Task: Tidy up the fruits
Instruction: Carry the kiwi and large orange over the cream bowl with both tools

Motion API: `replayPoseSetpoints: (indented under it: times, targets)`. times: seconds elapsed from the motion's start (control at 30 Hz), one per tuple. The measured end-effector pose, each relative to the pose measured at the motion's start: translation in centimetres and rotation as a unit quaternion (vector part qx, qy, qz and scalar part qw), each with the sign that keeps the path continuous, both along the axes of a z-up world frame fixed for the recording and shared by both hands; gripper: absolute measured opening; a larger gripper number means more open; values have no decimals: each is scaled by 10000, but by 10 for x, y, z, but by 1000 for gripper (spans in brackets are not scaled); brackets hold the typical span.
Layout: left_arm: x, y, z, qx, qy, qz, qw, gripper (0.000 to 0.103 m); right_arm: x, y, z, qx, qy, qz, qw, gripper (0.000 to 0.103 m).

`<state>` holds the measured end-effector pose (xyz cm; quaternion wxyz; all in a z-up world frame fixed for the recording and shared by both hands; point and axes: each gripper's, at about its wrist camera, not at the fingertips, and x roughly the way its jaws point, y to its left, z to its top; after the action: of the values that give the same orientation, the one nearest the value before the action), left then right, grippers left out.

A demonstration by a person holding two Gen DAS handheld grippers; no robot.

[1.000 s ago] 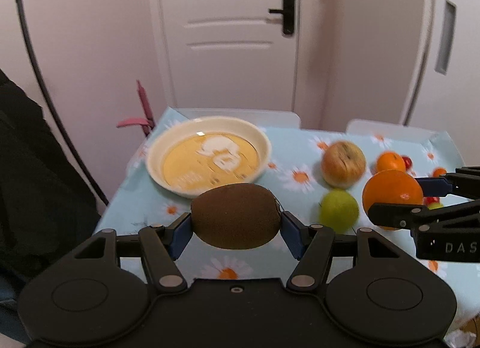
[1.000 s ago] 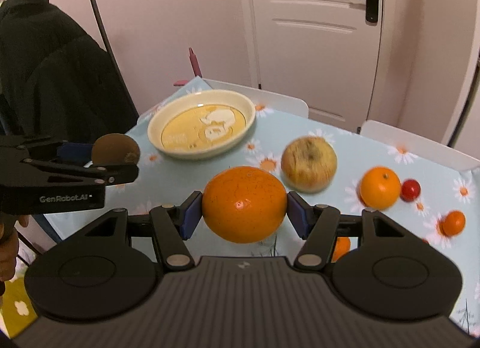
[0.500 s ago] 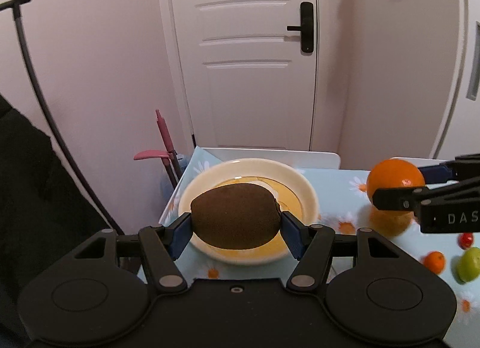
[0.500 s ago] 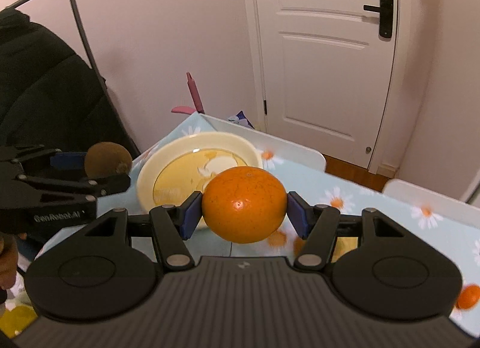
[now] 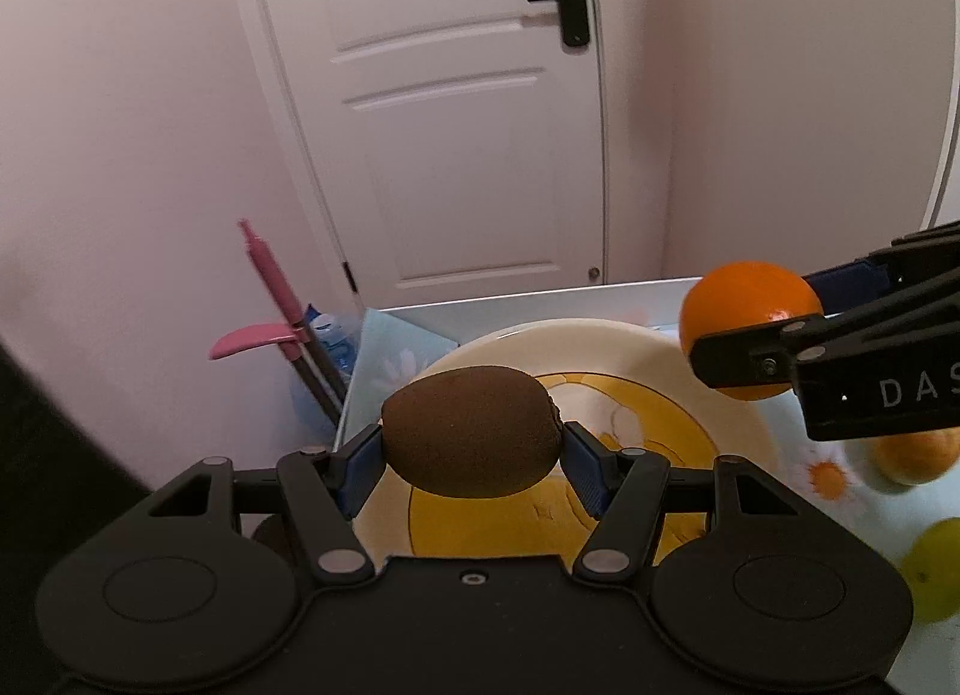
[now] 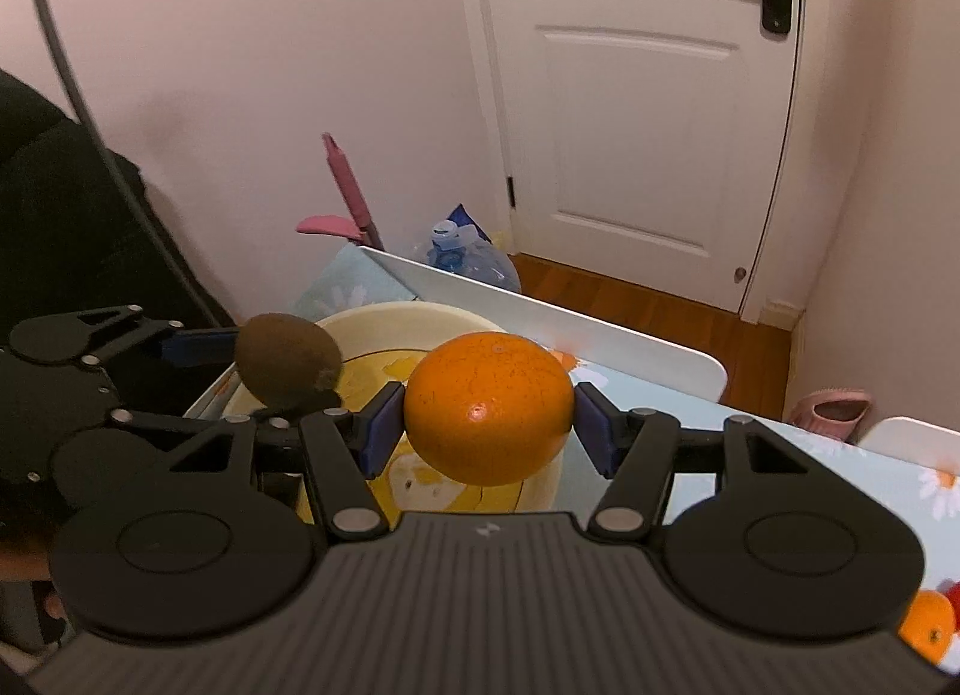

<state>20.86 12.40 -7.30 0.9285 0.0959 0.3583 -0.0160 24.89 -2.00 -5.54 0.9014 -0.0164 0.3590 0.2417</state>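
Note:
A brown kiwi (image 5: 471, 431) is clamped between the blue pads of my left gripper (image 5: 471, 452), hanging over the near left part of a cream plate (image 5: 606, 353) with a yellow cartoon centre. My right gripper (image 6: 487, 425) is shut on a large orange (image 6: 489, 407), also above the plate (image 6: 384, 317). In the left wrist view the orange (image 5: 750, 317) shows at the right over the plate's far rim. In the right wrist view the kiwi (image 6: 288, 359) shows at the left, held by the left gripper.
The table has a pale blue daisy cloth (image 6: 840, 455). Another orange fruit (image 5: 918, 455) and a green fruit (image 5: 936, 569) lie right of the plate. A small orange (image 6: 927, 623) lies at the lower right. Beyond the table edge stand a water jug (image 6: 471, 260), pink handles (image 5: 270, 287) and a white door (image 5: 468, 95).
Both grippers moved forward and left across the table with their fruits, from short of the plate to over it. The loose fruits slid out to the right edge of view.

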Motion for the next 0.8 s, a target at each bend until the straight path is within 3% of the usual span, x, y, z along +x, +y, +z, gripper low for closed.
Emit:
replayPoseSetpoints:
  times: [0.43,0.47,0.57,0.8]
  targets:
    - [44,-1,-33,-10,316,-533,9981,69,25,8,-17,-122,235,-362,9990,76]
    - [44,-2,-33,-7,315,-560,9979,70,25,7,-16,-123,237,-370,9990,76]
    - [37,-3,-28,49,171,-638,9978,90,26,7,-12,-113,235,-369,9990,76]
    - [13,8,-12,-51,261,-332,9991,94,22,9,-5,-139,209,-70,9997,76]
